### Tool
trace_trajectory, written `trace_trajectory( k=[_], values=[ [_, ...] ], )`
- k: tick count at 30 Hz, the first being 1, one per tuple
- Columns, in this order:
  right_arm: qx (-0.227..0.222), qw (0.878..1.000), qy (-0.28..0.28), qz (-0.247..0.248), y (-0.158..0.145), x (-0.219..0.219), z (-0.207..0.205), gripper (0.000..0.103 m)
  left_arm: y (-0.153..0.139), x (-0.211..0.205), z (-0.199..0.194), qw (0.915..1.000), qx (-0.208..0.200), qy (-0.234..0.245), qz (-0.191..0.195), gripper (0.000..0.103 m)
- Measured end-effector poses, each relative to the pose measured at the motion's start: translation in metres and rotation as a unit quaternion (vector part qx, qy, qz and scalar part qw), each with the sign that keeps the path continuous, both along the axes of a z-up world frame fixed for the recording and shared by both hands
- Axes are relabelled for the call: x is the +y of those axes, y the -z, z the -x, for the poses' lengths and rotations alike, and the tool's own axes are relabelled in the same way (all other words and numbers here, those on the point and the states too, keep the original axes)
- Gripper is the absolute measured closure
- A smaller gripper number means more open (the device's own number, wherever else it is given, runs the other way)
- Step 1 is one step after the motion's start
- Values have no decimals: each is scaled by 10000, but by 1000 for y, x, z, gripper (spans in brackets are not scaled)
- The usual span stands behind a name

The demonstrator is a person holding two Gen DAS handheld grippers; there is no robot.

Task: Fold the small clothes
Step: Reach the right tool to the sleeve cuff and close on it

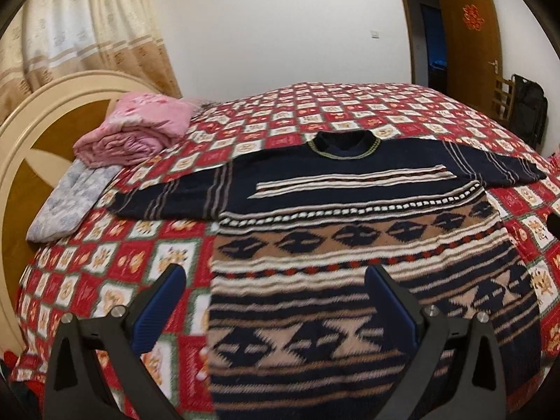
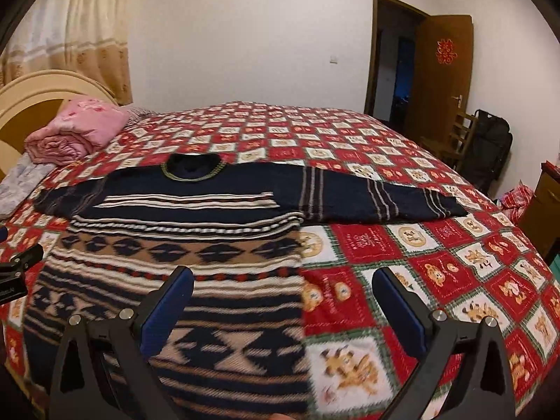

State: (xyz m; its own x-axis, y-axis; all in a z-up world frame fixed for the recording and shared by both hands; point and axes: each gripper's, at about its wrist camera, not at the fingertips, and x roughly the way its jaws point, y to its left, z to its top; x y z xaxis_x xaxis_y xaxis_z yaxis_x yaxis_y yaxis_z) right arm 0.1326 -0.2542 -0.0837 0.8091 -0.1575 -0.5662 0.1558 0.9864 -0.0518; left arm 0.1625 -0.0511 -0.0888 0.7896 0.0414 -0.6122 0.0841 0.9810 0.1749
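Observation:
A dark navy knitted sweater (image 1: 350, 217) with white, tan and red patterned bands lies flat on the bed, collar away from me, both sleeves spread sideways. My left gripper (image 1: 276, 287) is open and empty above the sweater's lower left edge. The sweater also shows in the right wrist view (image 2: 196, 224). My right gripper (image 2: 283, 290) is open and empty above the sweater's lower right edge, one finger over the knit, the other over the bedspread. The left gripper's body shows at the left edge of the right wrist view (image 2: 17, 262).
The bed has a red and white checked bedspread (image 2: 420, 252). A folded pink quilt (image 1: 136, 129) and a grey pillow (image 1: 70, 206) lie by the headboard (image 1: 21, 175). An open door (image 2: 441, 70), a wooden chair (image 2: 455, 140) and a black bag (image 2: 490, 147) stand at far right.

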Motion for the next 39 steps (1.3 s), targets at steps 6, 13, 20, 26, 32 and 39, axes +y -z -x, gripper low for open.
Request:
trace_trajectory(
  k=[6,13,20,26,32,39],
  values=[
    [159,9991,392,-22,9,-58,-39,7,15,-26,-43,9997,196,100,-147,0],
    [355,9905,1301,-274,8,-173,-89,19,26,-48,-81,9994,248,145,-209,0],
    [731,9732,2115,-535,33,-269,-130,28,43,-63,-121,9986,409,82,-325,0],
    [877,9565,2643,-868,54,-327,-148,30,46,-73,-152,9987,438,29,-265,0],
    [916,9426,3016,-1103,59,-368,-160,33,50,-81,-179,9990,430,-49,-147,0],
    [917,9249,3321,-1609,74,-405,-172,39,63,-81,-192,9982,581,-142,-26,0]
  ],
)
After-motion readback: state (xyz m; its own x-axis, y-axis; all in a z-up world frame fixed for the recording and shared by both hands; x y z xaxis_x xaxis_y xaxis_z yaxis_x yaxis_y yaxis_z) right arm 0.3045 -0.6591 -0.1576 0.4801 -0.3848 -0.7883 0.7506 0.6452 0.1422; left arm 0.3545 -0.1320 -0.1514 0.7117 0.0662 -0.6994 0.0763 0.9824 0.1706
